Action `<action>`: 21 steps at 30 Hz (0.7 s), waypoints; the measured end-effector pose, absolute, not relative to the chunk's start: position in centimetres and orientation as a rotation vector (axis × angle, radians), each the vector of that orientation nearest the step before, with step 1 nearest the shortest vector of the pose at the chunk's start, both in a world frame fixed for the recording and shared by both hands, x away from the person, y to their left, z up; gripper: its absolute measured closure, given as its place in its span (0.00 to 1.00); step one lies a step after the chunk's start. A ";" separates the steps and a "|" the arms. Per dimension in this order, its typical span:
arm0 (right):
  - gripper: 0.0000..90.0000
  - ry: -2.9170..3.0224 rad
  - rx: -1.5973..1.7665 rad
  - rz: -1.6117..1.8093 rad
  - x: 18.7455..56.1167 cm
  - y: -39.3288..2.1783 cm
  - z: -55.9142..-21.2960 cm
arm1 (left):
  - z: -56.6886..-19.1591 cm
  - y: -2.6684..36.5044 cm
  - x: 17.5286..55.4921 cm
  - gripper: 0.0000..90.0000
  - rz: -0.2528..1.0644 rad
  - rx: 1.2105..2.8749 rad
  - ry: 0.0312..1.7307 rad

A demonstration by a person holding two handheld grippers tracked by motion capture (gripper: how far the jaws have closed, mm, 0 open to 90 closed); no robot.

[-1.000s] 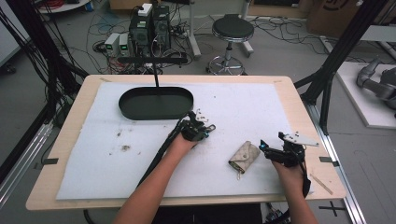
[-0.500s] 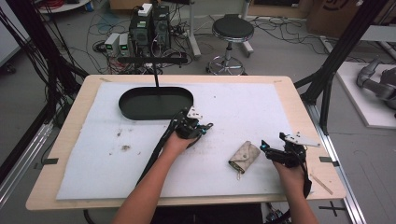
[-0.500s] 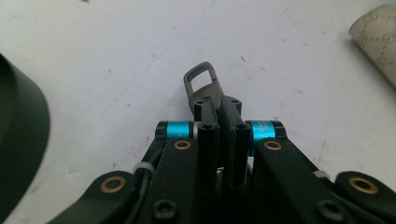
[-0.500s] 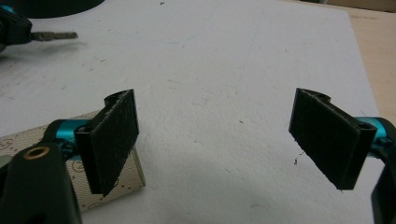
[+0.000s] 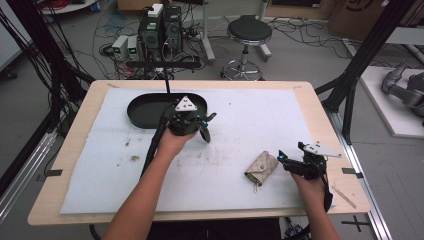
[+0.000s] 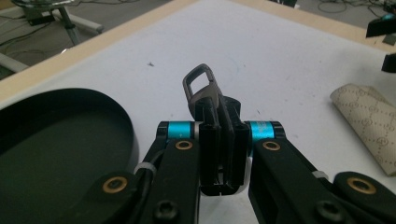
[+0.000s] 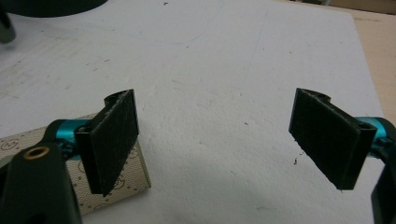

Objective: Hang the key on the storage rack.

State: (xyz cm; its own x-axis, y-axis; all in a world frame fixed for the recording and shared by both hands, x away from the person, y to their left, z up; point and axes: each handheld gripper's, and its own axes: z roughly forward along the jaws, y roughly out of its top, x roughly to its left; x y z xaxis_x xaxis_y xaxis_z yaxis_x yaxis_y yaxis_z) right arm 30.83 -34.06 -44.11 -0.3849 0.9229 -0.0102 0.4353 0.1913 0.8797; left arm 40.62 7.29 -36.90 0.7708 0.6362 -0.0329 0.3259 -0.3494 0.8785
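My left gripper (image 5: 201, 128) hovers above the white mat at the right end of the black oval tray (image 5: 145, 111). It is shut on a dark grey metal clip (image 6: 200, 84), whose open loop sticks out past the fingertips in the left gripper view, where the gripper (image 6: 219, 109) points over the mat. A beige patterned pouch (image 5: 262, 168) lies on the mat at the front right. My right gripper (image 5: 288, 162) rests just right of it and is open. In the right gripper view the gripper (image 7: 215, 126) holds nothing, and its left finger sits over the pouch's edge (image 7: 133, 175).
The white mat (image 5: 250, 120) covers most of the wooden table (image 5: 320, 110). The black tray (image 6: 56, 135) is empty. A few dark specks mark the mat at the left (image 5: 134, 158). A stool (image 5: 249, 35) and electronics boxes (image 5: 160, 25) stand on the floor beyond the table.
The left gripper has lifted off the mat with the clip and moved back and left toward the tray. The right gripper and the pouch have stayed in place.
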 end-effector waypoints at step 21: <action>0.18 1.918 1.268 1.128 30.9 -34.1 -44.2 | -30.3 12.0 43.2 0.97 0.525 1.896 0.780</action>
State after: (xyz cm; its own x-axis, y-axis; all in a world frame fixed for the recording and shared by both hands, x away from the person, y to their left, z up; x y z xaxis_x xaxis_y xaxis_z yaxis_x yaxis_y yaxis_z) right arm 30.87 -34.06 -44.19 -0.3858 0.9225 -0.0100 0.4393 0.1933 0.8773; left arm 43.16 11.98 -30.30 0.7004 0.7134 0.0221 0.2895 -0.3122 0.9048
